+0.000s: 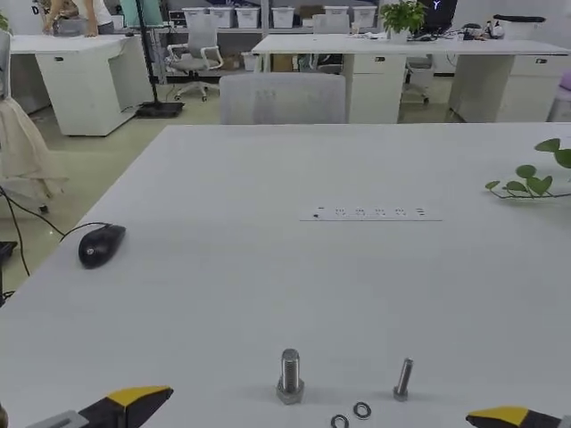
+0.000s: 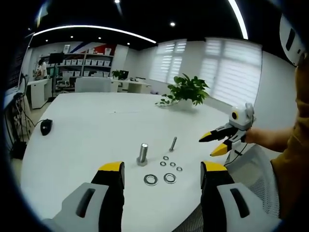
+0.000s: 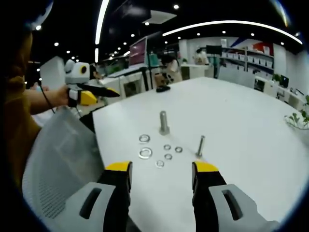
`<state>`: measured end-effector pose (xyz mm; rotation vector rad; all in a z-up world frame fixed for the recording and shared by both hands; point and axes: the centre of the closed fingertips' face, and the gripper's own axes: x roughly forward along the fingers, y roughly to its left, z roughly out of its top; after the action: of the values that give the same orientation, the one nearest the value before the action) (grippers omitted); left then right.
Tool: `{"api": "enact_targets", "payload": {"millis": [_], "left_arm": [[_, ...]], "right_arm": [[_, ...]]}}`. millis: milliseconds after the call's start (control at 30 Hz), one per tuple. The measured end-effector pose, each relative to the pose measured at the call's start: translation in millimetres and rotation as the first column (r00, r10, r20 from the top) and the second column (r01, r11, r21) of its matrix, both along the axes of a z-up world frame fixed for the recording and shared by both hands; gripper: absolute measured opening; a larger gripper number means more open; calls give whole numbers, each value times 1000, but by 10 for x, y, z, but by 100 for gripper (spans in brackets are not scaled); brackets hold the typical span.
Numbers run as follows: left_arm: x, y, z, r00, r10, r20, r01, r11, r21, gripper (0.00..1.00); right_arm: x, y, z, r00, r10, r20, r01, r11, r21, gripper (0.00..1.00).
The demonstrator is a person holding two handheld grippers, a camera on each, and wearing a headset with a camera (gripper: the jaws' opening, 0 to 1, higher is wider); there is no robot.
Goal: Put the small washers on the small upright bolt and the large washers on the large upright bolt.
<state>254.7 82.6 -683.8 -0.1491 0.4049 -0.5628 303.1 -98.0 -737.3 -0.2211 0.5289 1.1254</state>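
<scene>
Evidently my left hand-held gripper (image 2: 163,168) and right hand-held gripper (image 3: 162,166) both hung open and empty, the washers (image 2: 169,178) flat on the table (image 2: 96,125) between them, just before the upright bolts (image 2: 142,154)

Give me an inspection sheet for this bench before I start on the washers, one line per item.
Surface: white workbench, flat, bare around the work.
Job's things: large bolt and small bolt stand upright, apart; two large washers and four small washers lie loose near them, none on a bolt.
Clutter: mouse, socket strip, plant.
Grippers: left gripper and right gripper are open and empty, at the near edge.
Cables: mouse cable runs toward the left edge.
Surroundings: grey chair across the bench, white desks and storage bins behind.
</scene>
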Motion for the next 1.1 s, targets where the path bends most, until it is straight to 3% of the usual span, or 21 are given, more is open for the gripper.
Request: {"api": "enact_targets", "payload": {"millis": [500, 1100], "left_arm": [[-10, -45, 13, 1000, -12, 8, 12, 1000, -7, 63], [-3, -28, -19, 1000, -10, -3, 10, 1000, -4, 63]], "right_arm": [[-45, -83, -10, 1000, -9, 3, 9, 1000, -15, 51], [-30, -28, -72, 1000, 15, -3, -15, 999, -35, 51]]}}
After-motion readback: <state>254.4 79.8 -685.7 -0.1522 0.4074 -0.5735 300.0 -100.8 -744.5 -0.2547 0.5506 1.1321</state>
